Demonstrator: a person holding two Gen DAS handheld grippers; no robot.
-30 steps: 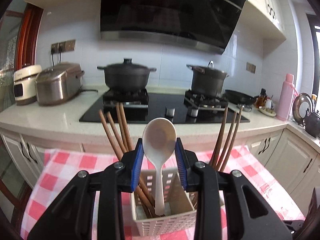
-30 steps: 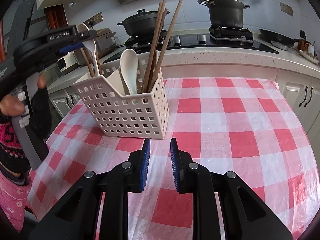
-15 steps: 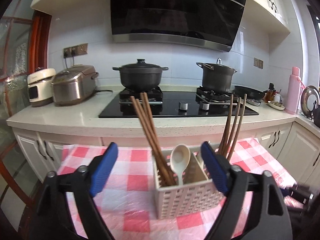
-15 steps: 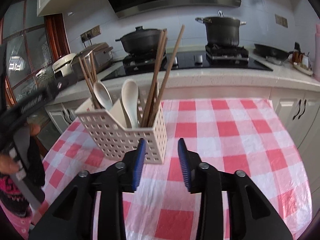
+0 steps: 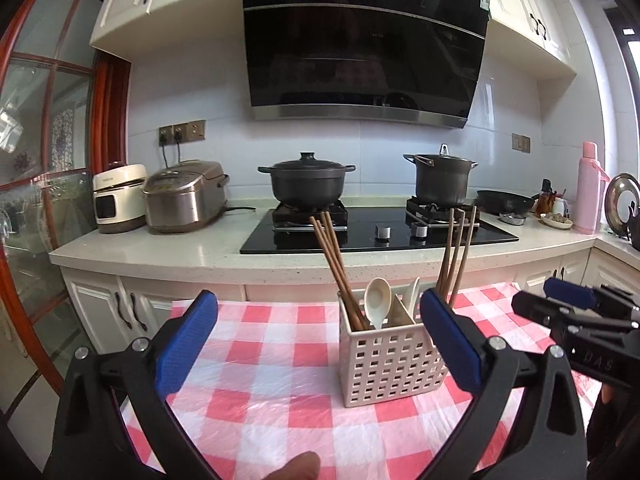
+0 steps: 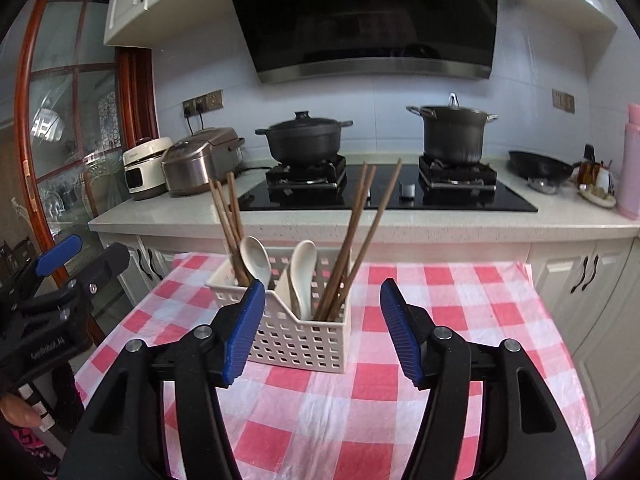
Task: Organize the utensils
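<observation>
Red-and-white checked plastic tablecloth (image 6: pixel 420 308) over the table, a bit wrinkled and shiny. Behind it, a pale speckled stone countertop (image 5: pixel 152 248) with a black glass gas hob (image 5: pixel 380 236), 2 dark lidded pots on the burners, a slanted black range hood (image 5: pixel 360 48) above, white cabinets all round. Steel rice cooker (image 5: pixel 184 196) and a cream one beside it at the counter's left end, pink thermos (image 5: pixel 588 188) far right.

White perforated plastic utensil caddy (image 6: pixel 304 336) standing upright on the cloth, towards the counter side. Inside: 2 cream ceramic soup spoons (image 6: pixel 304 272) in the middle sections, brown wooden chopsticks (image 6: pixel 360 240) leaning out at each end, 3 per bunch.

Left gripper (image 5: pixel 318 340) with blue pads spread wide apart, just been opening, nothing between them but cloth, caddy beyond them. Right gripper (image 6: pixel 322 332) also parted, just been opening, nothing clamped, caddy well past the tips.

Hard to make out: spoon handles buried in the caddy, divider layout only partly visible. Bit of fingertip poking in at the bottom edge of the left view. Small stuff by the thermos too tiny to identify.
</observation>
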